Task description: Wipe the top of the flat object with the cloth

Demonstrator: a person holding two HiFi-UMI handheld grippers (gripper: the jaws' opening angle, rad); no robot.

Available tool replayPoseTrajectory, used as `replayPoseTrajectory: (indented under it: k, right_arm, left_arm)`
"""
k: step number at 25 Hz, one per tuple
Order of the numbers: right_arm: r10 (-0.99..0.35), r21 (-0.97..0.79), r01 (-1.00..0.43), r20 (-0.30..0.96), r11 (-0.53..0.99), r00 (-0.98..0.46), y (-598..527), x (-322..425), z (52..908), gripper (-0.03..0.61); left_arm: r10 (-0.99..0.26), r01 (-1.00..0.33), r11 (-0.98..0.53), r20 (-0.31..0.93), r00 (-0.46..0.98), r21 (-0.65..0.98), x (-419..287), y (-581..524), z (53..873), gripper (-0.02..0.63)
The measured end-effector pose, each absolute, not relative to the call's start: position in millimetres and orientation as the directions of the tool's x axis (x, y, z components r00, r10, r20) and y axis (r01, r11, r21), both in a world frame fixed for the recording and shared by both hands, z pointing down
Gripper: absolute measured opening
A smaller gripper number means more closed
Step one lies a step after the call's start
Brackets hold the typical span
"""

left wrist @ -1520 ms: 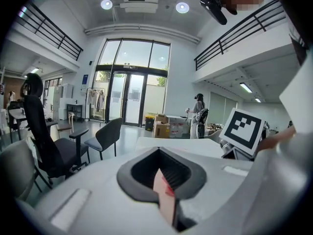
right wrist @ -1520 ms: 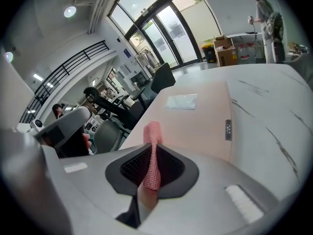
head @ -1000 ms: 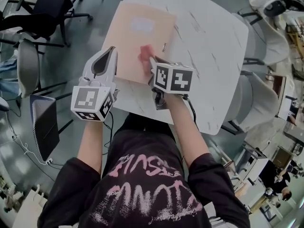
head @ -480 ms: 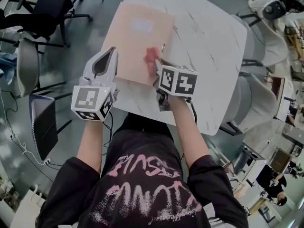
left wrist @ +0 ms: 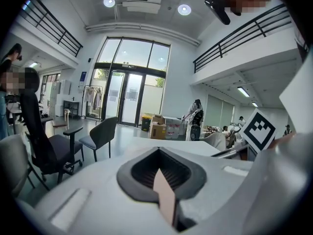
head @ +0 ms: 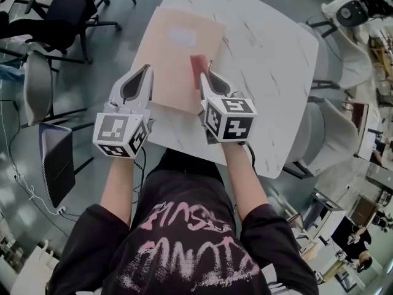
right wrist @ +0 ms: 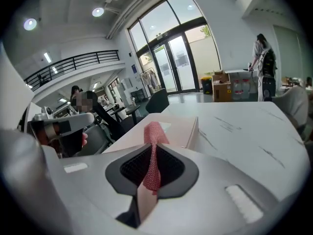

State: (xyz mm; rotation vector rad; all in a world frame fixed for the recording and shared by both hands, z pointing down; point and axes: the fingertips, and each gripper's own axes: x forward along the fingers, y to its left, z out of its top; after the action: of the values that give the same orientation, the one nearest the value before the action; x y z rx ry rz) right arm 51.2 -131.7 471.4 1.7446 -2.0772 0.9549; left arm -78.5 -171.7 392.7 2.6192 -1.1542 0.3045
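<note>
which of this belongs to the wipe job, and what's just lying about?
Job:
cloth, pinched in right gripper
folder under it
table carrying the folder

Lying about:
chairs around the table
boxes by the glass doors

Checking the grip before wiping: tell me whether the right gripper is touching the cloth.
Touching. The right gripper view shows the cloth pinched between the fingers of the right gripper, which are closed on it.
</note>
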Motion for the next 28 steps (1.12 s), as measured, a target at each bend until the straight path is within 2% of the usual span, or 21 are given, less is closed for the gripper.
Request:
replayPoseTrajectory:
  k: [20,28]
  right_arm:
    - [-0.783,-0.334,-0.940,0.567,0.065,-0.256,-128.7,49.4,477.3,0.048]
    - [-0.819,-0.317,-0.945,0.518,0.082,-0.245,-135.2,53.2,459.0,0.048]
  left_arm:
    - [-0.699,-0.755,-0.641,0.302,0.648,0.138,-78.4,-168.7,389.7,0.000]
    - [-0.706,-0.762,-0.636,0.303,0.640,0.127,-77.9,-169.2,382.3,0.000]
